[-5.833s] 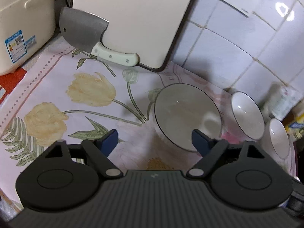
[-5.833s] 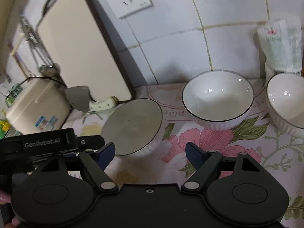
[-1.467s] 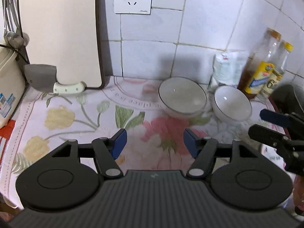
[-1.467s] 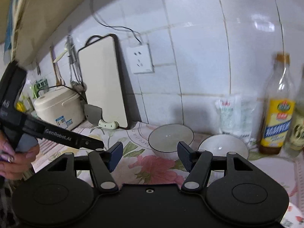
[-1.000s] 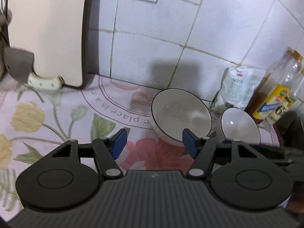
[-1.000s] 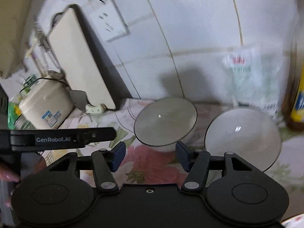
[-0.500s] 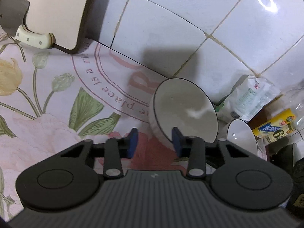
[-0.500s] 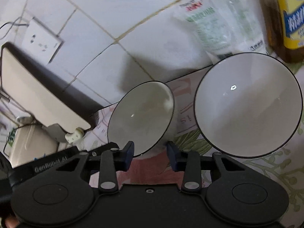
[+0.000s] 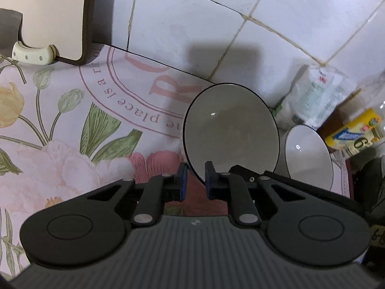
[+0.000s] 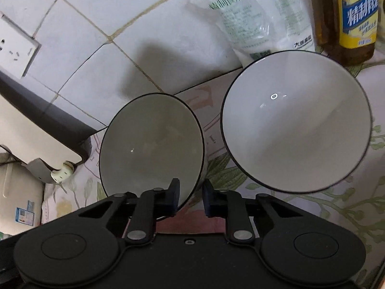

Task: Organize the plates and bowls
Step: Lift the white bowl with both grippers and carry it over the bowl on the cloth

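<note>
The grey bowl (image 9: 231,130) sits on the counter (image 9: 72,120) straight ahead of both tools, its near rim running between each pair of fingers. The left gripper (image 9: 195,184) has its fingers drawn tight, pinching that rim, one finger inside the bowl and one outside. The right gripper (image 10: 191,196) straddles the same rim a little further along. Its fingers are closing and, as far as I can see, are not yet pressing. The white bowl (image 10: 296,125) stands just to the right of the fingers (the likely place to nest the grey one), so the carry would go rightward.
</note>
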`<state>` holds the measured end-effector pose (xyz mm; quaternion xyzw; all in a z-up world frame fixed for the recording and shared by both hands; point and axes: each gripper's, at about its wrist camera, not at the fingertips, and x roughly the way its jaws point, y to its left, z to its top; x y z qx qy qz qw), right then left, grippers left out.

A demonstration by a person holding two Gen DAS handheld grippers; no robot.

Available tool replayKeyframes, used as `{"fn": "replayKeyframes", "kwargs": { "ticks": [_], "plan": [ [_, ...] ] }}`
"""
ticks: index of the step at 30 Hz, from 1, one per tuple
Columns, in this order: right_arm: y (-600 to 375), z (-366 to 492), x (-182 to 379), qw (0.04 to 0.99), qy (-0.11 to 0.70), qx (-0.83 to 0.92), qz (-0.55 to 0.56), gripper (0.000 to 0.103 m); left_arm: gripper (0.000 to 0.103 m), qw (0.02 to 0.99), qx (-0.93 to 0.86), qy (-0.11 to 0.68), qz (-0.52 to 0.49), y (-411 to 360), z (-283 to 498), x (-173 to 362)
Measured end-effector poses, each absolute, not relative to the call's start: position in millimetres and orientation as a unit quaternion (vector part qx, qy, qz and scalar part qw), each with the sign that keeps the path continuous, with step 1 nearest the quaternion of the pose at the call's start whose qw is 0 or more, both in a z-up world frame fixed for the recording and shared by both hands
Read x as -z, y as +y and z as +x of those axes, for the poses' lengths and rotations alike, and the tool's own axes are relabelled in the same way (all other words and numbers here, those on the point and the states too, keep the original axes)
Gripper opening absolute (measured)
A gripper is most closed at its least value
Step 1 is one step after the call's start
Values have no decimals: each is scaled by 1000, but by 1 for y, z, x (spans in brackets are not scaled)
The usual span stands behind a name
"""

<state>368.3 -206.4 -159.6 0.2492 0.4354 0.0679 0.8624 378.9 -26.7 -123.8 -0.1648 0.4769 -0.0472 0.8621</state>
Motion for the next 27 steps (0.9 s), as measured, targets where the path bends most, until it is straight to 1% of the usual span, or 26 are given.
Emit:
{"fn": "replayKeyframes", "kwargs": {
  "ticks": [8,14,19,27],
  "plan": [
    [-212,337,146,862,433,-72,253,23,13,855,54,488,-167,-27,351,106],
    [-213,301,120,880,405,-81,234,23,13,863,69,476,-156,-30,319,79],
    [-217,267,102,882,393,-92,243,23,13,875,80,458,-133,-33,283,55],
    [-216,216,84,890,383,-106,225,23,13,879,90,448,-136,-28,234,34]
  ]
}}
